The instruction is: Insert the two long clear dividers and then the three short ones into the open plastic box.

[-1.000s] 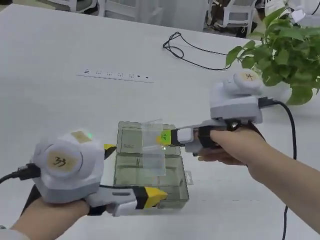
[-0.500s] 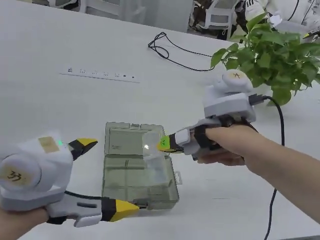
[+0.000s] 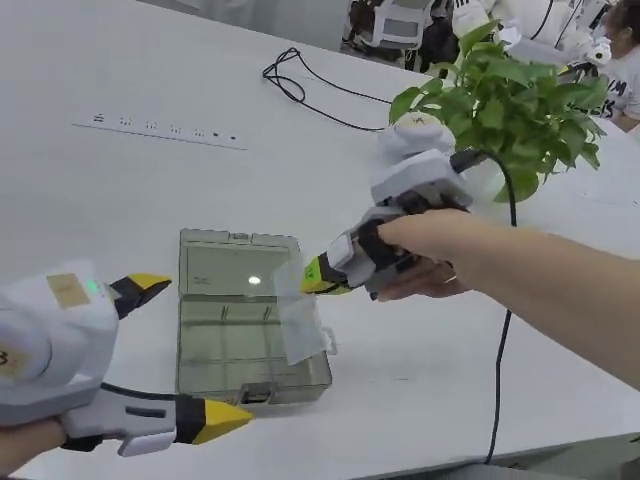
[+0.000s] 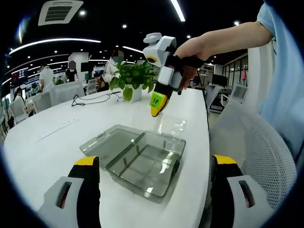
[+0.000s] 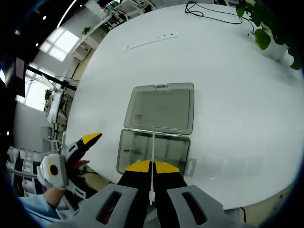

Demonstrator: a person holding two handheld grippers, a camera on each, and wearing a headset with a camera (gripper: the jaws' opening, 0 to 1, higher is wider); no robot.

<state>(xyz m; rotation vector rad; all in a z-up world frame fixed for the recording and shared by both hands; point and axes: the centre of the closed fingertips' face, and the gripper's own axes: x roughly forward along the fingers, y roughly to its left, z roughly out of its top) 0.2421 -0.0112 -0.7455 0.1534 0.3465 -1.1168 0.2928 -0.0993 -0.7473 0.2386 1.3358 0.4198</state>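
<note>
Right tool [image 3: 308,278]: pressed together on the top edge of a clear divider [image 3: 297,322], which hangs tilted.
Left tool [image 3: 208,348]: spread wide at the front-left of the open plastic box [image 3: 250,386], gripping nothing.
Box: on the white worktop [image 3: 120,200], lid laid back.
Change: divider has moved from above the hinge to over the base's right side, and sits lower.
Assessment: insertion appears imminent; divider not yet slotted.
</note>
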